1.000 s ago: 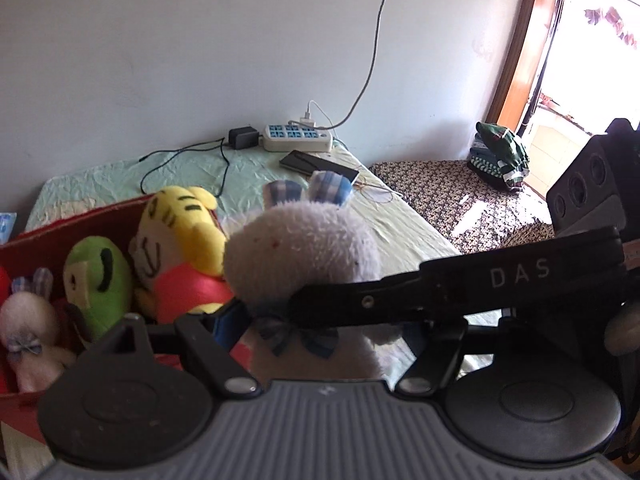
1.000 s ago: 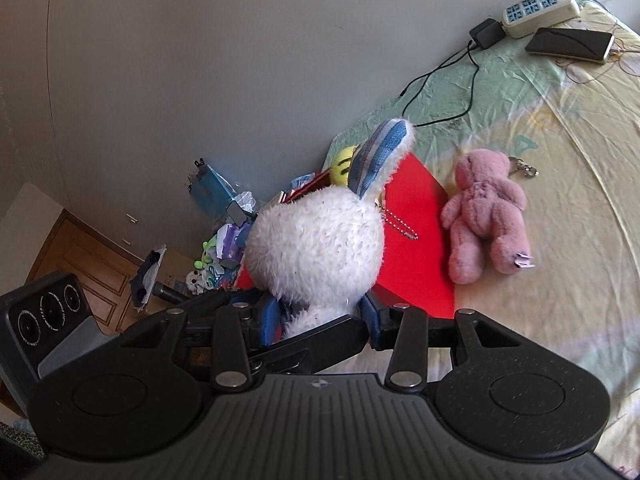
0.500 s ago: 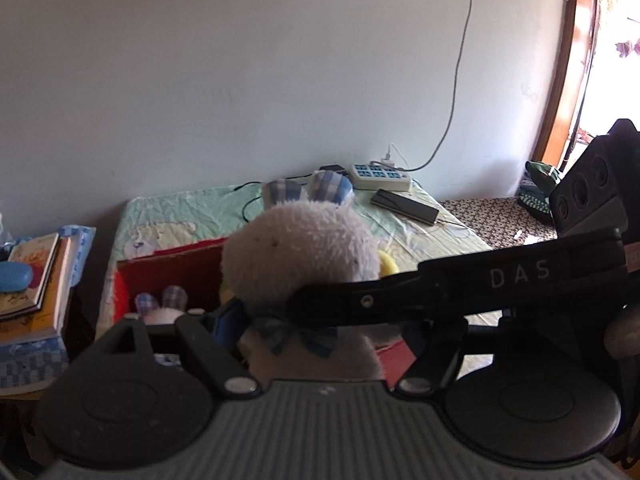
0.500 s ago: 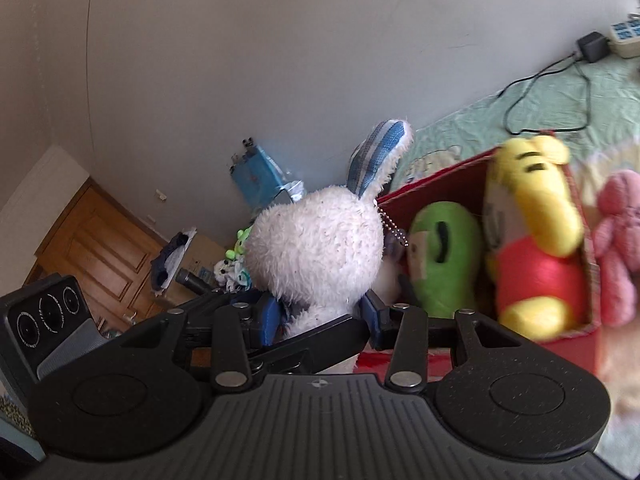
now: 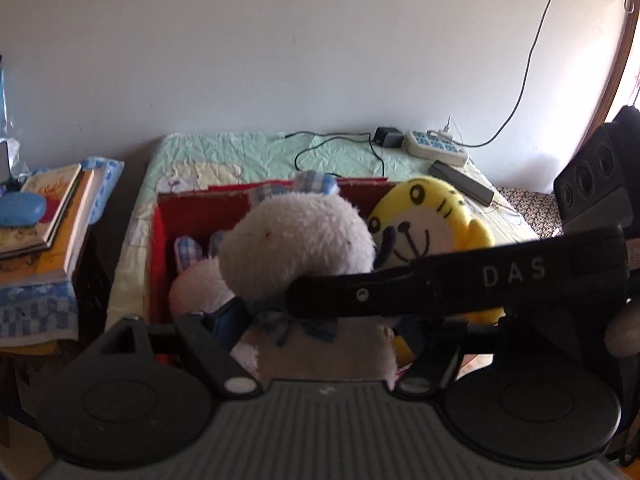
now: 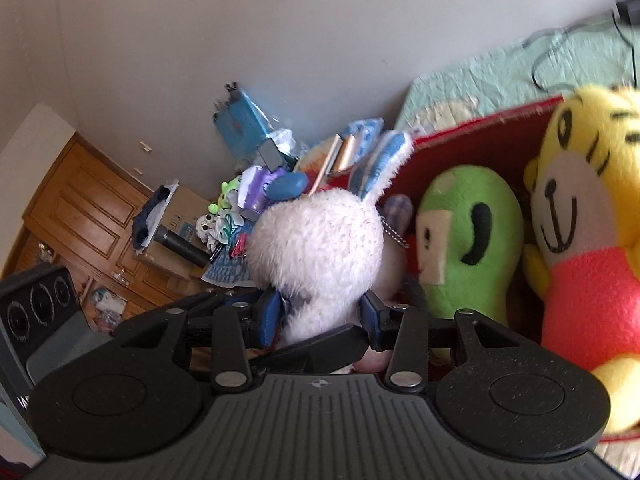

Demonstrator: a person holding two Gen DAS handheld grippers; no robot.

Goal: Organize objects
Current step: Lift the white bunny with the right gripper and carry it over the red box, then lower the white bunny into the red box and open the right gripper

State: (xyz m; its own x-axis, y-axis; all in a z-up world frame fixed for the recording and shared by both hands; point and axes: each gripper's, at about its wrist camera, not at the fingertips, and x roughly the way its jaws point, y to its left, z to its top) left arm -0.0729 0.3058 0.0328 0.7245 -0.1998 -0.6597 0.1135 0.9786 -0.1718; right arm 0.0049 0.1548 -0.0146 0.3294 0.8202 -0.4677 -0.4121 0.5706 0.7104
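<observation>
Holding the white rabbit (image 5: 298,240) over the red box (image 5: 158,240), we judged the job well along: a yellow tiger (image 6: 580,216), a green doll (image 6: 464,232) and a smaller rabbit (image 5: 196,284) already lay inside, and this one was not yet set down. The left gripper (image 5: 320,326) was clamped on its body below the blue bow; the right gripper (image 6: 320,312) was pinching its neck between blue pads. It looked fluffy, round-headed, with blue checked ears, a bead chain at its neck.
</observation>
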